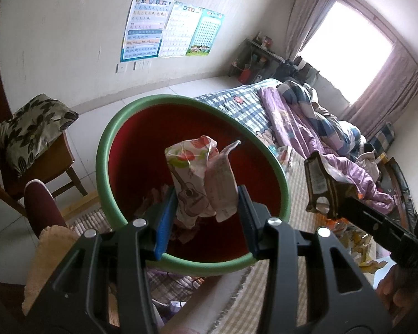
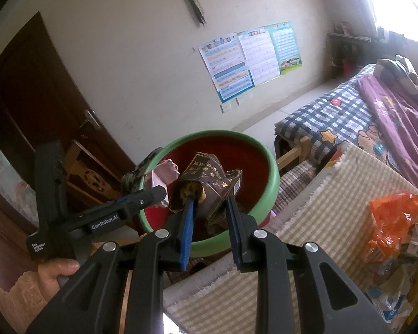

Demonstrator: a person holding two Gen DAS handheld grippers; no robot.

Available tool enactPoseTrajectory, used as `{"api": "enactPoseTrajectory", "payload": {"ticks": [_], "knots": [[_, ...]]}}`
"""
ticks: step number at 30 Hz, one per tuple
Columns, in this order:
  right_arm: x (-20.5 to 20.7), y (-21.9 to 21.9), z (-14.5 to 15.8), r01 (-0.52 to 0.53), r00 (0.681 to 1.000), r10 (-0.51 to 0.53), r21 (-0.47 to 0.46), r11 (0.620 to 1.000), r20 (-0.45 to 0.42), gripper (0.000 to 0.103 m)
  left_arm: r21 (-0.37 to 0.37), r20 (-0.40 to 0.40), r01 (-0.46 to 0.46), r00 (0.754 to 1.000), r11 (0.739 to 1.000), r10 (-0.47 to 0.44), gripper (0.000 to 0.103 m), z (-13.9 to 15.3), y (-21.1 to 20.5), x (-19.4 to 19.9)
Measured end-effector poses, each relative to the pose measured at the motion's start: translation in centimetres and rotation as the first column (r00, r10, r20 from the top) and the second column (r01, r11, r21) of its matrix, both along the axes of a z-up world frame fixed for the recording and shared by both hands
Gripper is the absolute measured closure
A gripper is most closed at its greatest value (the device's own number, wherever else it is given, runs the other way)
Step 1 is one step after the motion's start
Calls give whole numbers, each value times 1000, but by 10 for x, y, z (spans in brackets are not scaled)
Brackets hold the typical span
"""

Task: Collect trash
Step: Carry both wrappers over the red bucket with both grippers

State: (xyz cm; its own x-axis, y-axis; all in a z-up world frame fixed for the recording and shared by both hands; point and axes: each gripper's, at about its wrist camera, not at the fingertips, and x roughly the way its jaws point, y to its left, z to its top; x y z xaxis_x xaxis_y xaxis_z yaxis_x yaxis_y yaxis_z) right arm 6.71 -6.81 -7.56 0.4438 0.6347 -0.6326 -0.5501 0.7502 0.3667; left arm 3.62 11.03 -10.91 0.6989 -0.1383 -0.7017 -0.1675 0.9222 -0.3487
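A: Start with the left wrist view. What is the left gripper doing?

B: Its jaws are clamped on a pair of crumpled wrappers, one with a guitar print, held right over the mouth of the red bin with the green rim. Some scraps already lie at the bin's bottom, below the fingertips. To its right the other claw holds a dark carton, outside the rim in this view.

A: And the right wrist view?

B: The right gripper is closed on that dark brown carton, with the bin just ahead and beneath it. Neither load is dropped yet.

A: What's left?

B: Both drops, I'd judge, and then the orange bag and loose packaging lying well off to the right of the claw.
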Motion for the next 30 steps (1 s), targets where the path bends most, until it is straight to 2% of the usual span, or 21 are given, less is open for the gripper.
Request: {"api": "enactPoseTrajectory", "payload": {"ticks": [30], "knots": [[4,9,-6,-12,1000,12,-5,1000,-13,80,1,-17,-7,1000,1000,7,62,-7,3,3]]}}
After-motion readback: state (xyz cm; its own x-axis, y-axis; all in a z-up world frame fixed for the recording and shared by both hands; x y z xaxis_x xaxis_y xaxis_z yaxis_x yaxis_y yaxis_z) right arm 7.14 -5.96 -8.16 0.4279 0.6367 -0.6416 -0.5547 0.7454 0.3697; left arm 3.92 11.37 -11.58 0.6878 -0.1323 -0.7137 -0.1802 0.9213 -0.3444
